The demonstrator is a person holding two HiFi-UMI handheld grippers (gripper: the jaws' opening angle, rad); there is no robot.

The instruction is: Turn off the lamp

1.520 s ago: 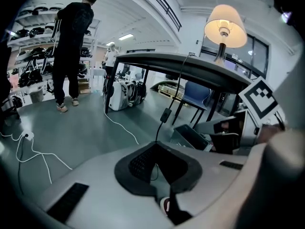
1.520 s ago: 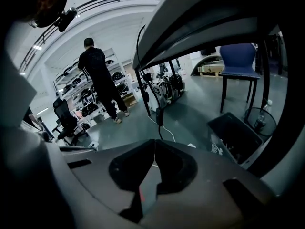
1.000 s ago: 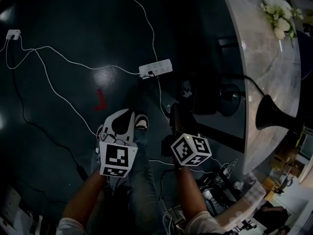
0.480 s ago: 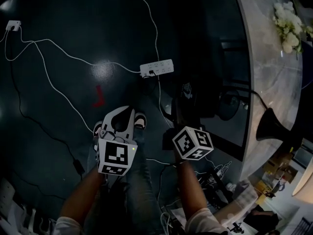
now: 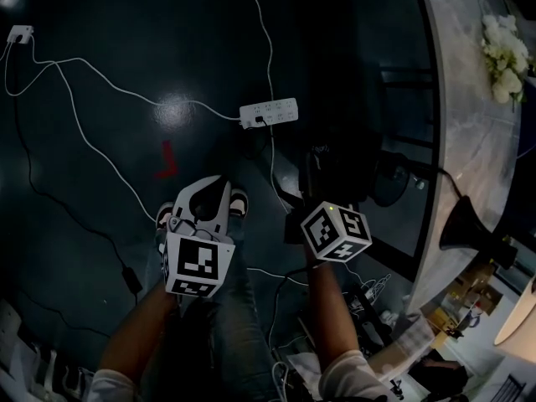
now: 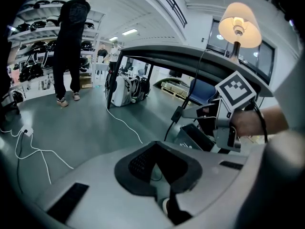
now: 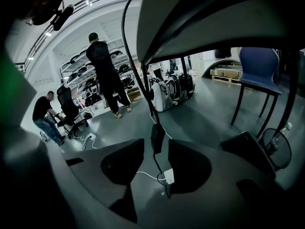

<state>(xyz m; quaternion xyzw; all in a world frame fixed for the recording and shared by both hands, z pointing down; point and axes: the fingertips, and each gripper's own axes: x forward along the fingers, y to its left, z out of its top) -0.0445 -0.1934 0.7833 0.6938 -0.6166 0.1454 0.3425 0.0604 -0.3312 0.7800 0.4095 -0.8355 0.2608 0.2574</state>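
Observation:
The lamp (image 6: 243, 25) stands on the curved counter (image 5: 469, 141), and its shade glows in the left gripper view. In the head view its black base (image 5: 465, 224) sits at the counter's edge. Its black cord hangs down with an inline switch (image 7: 157, 138) on it. My right gripper (image 7: 156, 146) is open; its jaws have just been opening, and the switch hangs between them with the pads off it. My left gripper (image 6: 156, 151) is shut and empty, held to the left of the right gripper (image 6: 236, 92). In the head view both point at the dark floor: left gripper (image 5: 209, 193), right gripper (image 5: 316, 170).
A white power strip (image 5: 268, 112) and white cables lie on the floor ahead. White flowers (image 5: 507, 57) stand on the counter. A blue chair (image 7: 259, 70) and a floor fan (image 7: 276, 149) sit under it. A standing person (image 7: 105, 70) and a seated person (image 7: 45, 116) are farther off.
My right gripper has shifted a little toward the counter. The left gripper has stayed put. The head view has swung, so the lamp shade now shows at the lower right.

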